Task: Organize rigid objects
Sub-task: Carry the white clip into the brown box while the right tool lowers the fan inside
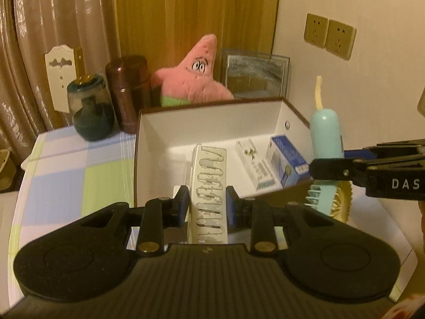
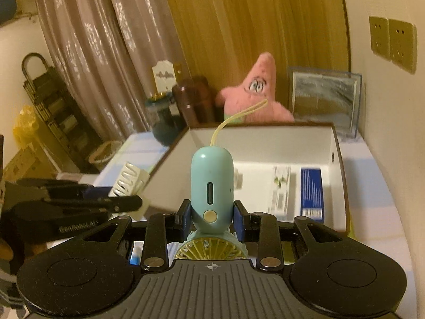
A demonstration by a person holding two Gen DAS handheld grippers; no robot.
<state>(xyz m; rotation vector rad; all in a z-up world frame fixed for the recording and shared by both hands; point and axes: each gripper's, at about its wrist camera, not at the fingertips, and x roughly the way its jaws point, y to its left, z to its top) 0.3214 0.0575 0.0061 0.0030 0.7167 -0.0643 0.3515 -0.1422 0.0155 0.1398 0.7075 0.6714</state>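
Observation:
In the left wrist view my left gripper (image 1: 207,203) is shut on a white slotted plastic piece (image 1: 209,183), held upright between the blue pads just in front of the box's near wall. The white-lined, brown-rimmed box (image 1: 148,146) holds a blue carton (image 1: 288,159) and a white carton (image 1: 255,164). To the right, my right gripper (image 1: 329,160) grips a teal handheld fan (image 1: 325,133). In the right wrist view my right gripper (image 2: 212,218) is shut on the fan (image 2: 212,180), handle up, before the box (image 2: 337,159). My left gripper (image 2: 119,194) holds the slotted piece (image 2: 127,178) at left.
Behind the box stand a pink star plush (image 1: 194,79), a brown flask (image 1: 127,93), a dark glass jar (image 1: 90,109) and a framed picture (image 1: 255,74). A checked cloth (image 1: 79,164) covers the table. Wall sockets (image 1: 329,34) sit on the right wall. Curtains hang behind.

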